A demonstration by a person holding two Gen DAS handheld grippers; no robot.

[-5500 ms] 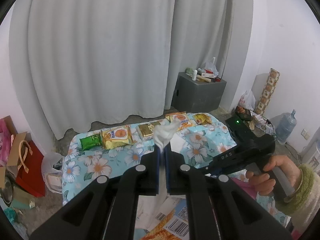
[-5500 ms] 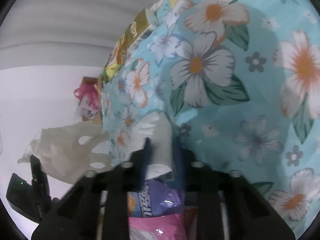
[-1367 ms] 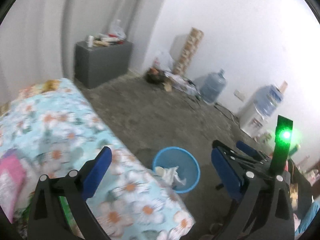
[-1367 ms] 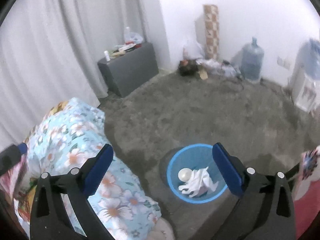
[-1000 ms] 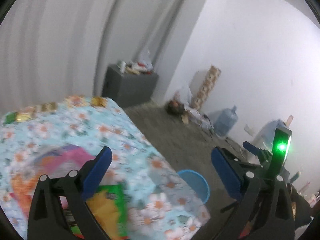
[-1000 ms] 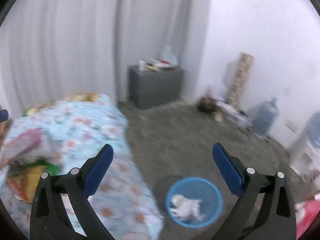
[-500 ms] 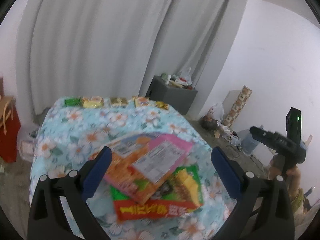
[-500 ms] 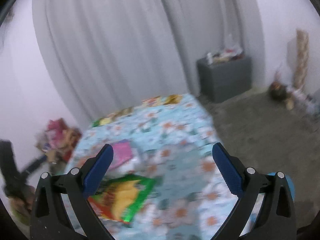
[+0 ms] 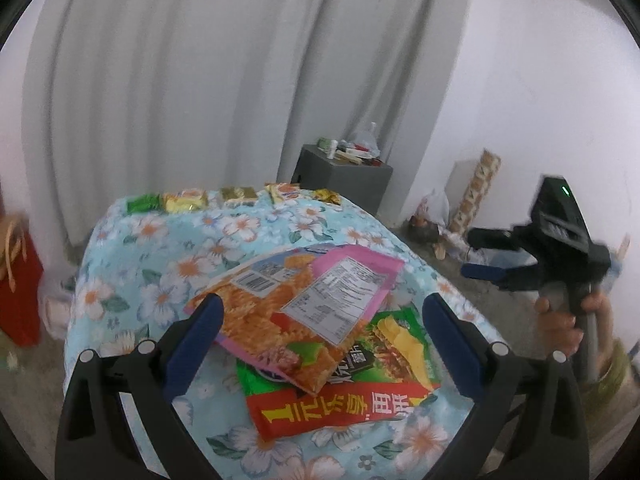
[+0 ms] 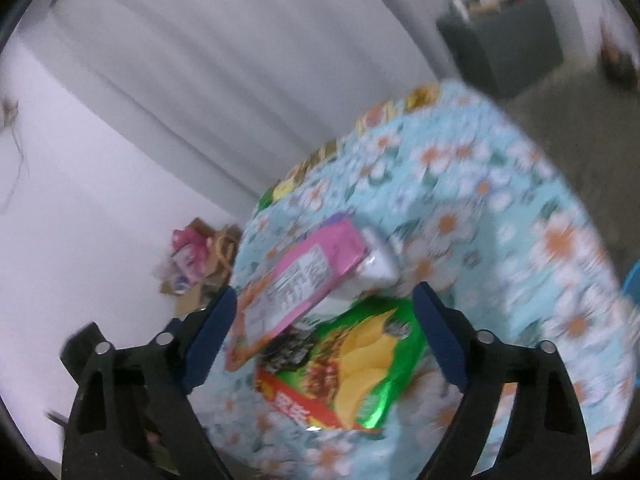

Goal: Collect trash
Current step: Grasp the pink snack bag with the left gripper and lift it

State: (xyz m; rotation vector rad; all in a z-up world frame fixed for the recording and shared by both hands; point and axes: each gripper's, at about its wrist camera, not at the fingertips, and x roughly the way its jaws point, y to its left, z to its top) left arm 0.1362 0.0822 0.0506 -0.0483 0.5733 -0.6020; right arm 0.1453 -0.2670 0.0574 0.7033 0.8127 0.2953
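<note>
Snack wrappers (image 9: 320,320) overlap — small packets (image 9: 236,196) behind.

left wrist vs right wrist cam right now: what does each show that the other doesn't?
Left wrist only: the right gripper in a hand, and a patterned roll against the wall.
Right wrist only: the blue bin's edge, and a heap of bags by the left wall.
Both: the green chip bag, pink packet, floral cloth and grey cabinet.
</note>
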